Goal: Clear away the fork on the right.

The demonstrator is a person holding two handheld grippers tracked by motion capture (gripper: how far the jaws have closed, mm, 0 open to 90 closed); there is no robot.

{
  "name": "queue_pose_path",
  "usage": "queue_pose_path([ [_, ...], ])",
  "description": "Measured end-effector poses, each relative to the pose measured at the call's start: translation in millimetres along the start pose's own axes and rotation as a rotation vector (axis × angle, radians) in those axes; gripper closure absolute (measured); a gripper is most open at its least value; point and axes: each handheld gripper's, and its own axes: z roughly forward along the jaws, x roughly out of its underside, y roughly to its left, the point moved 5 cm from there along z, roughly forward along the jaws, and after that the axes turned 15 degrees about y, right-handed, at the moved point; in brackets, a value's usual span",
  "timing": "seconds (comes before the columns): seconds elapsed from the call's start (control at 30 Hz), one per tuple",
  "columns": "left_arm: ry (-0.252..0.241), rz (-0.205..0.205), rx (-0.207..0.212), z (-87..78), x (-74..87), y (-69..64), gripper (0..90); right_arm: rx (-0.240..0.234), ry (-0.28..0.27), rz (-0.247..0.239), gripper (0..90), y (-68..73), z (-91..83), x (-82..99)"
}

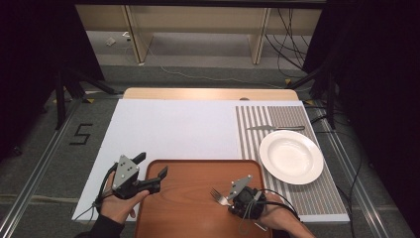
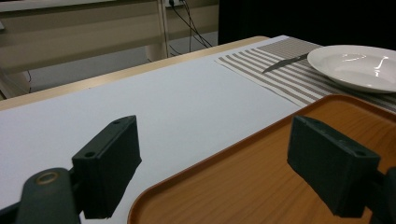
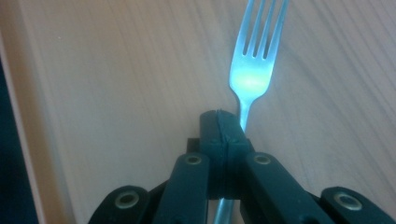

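Observation:
A steel fork (image 1: 218, 197) (image 3: 254, 60) lies over the orange-brown tray (image 1: 183, 213) (image 2: 261, 182), tines pointing away from my right gripper (image 1: 233, 201) (image 3: 224, 133), which is shut on the fork's neck. My left gripper (image 1: 151, 166) (image 2: 229, 163) hangs open over the tray's front left corner, one jaw above the white mat, the other above the tray. A white plate (image 1: 291, 156) (image 2: 357, 65) sits on the striped placemat (image 1: 287, 148) (image 2: 280, 79) at the right, with a table knife (image 1: 275, 128) (image 2: 285, 63) lying just behind it.
A white mat (image 1: 173, 129) (image 2: 177, 102) covers most of the wooden table (image 1: 208, 93). Cables trail on the floor beyond, and black stands flank the table on both sides.

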Motion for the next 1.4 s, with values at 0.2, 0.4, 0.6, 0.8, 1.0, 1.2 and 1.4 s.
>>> queue_pose_path([
  [0.2, 0.000, -0.001, -0.001, 0.0, 0.1, 0.1, 16.7, 0.011, 0.010, -0.002, 90.0, -0.7, 0.6, 0.2],
  [0.4, 0.000, -0.001, -0.001, -0.2, 0.1, 0.2, 16.7, 0.036, 0.019, 0.003, 90.0, -3.2, 0.5, 1.4],
  [0.6, -0.001, 0.000, 0.000, -0.4, 0.0, 0.0, 16.7, 0.061, 0.032, 0.010, 90.0, -7.2, -0.7, 3.6],
  [0.8, -0.001, 0.000, 0.000, -0.4, -0.1, 0.0, 16.8, 0.077, 0.043, 0.021, 90.0, -11.8, -1.9, 6.3],
  [1.0, -0.001, 0.000, 0.000, -0.6, -0.1, 0.0, 16.7, 0.083, 0.057, 0.034, 90.0, -15.4, -3.3, 8.9],
  [1.2, -0.001, 0.000, 0.001, -0.6, -0.1, -0.1, 16.7, 0.094, 0.071, 0.050, 90.0, -19.5, -4.5, 11.9],
  [1.4, -0.002, 0.000, 0.001, -0.6, -0.1, -0.2, 16.7, 0.099, 0.079, 0.063, 90.0, -22.6, -5.4, 14.6],
])
